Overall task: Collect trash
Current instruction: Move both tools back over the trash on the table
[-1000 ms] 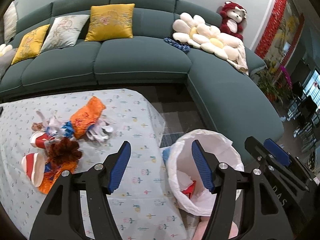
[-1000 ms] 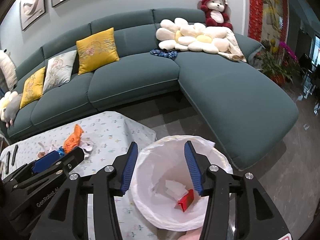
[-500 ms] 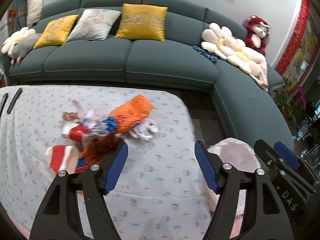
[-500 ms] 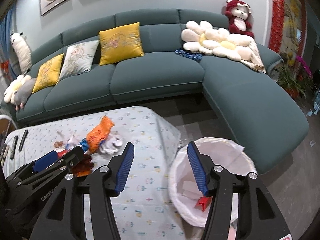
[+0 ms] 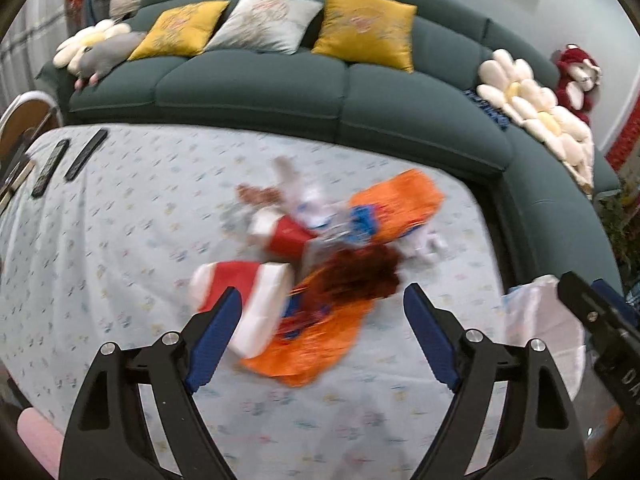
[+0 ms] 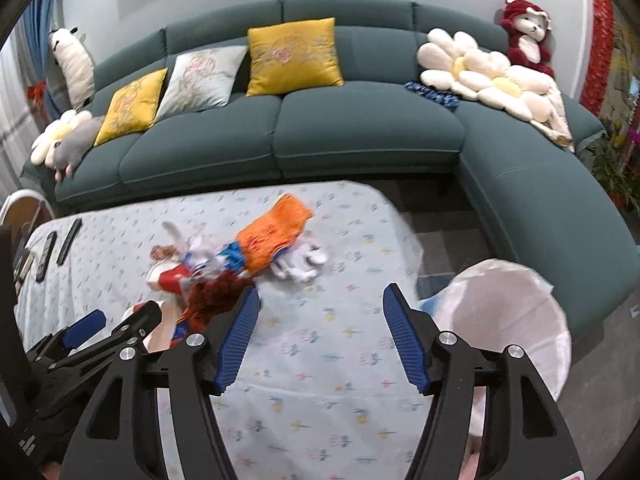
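Note:
A pile of trash lies on the cloth-covered table (image 5: 120, 208): an orange wrapper (image 5: 396, 200), a red-and-white paper cup (image 5: 248, 296), a second cup (image 5: 284, 236), a dark red clump (image 5: 360, 272), white crumpled paper (image 6: 300, 260) and another orange wrapper (image 5: 320, 344). My left gripper (image 5: 322, 332) is open, just above the near edge of the pile. My right gripper (image 6: 320, 340) is open and empty over bare cloth to the pile's right. The white-lined trash bin (image 6: 504, 312) stands off the table's right end.
A dark green sectional sofa (image 6: 360, 136) with cushions and plush toys wraps behind and to the right of the table. Two remotes (image 5: 68, 160) lie at the table's far left. A potted plant (image 6: 616, 168) stands at the right.
Both grippers have swung left from over the bin to the table. The left one now hovers at the trash pile; the bin has slid to the right edge of both views.

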### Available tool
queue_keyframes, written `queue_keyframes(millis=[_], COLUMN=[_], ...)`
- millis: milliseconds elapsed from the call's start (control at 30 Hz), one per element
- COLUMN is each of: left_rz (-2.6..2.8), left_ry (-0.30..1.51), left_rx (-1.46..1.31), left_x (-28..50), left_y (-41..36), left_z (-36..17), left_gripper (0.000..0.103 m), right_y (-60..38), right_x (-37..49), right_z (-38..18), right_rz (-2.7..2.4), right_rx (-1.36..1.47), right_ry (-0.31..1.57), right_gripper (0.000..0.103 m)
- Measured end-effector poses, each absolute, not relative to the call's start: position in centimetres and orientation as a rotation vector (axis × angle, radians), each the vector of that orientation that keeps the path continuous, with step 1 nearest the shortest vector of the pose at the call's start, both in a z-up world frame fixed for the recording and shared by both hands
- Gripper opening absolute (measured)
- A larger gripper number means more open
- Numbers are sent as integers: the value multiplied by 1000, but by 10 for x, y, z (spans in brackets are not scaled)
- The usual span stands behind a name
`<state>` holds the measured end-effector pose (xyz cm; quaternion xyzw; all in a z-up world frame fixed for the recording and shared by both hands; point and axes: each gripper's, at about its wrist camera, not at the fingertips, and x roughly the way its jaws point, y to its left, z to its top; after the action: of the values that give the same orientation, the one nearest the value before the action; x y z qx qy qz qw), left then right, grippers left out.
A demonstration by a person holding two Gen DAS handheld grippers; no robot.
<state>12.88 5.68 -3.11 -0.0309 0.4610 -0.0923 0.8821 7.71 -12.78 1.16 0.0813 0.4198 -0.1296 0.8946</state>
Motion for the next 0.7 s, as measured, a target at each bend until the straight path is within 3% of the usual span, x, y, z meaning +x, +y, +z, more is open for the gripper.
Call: queue_keyframes(millis=[400,600,700], left_rz=[-169,-190,-201], left_ry=[1104,1148,1159], left_rx=[-19,-53,-84], left_x=[149,158,161], left_y=[92,99,105], left_z=[-96,-111,-114], left_gripper=[76,55,39], right_y=[-75,-64,-56], right_x=[97,104,106], right_z=[-44,-68,-82], right_rz=[-204,-191,-174], right_rx=[163,169,174], right_ry=[996,1056,1087], right_gripper=[63,63,63])
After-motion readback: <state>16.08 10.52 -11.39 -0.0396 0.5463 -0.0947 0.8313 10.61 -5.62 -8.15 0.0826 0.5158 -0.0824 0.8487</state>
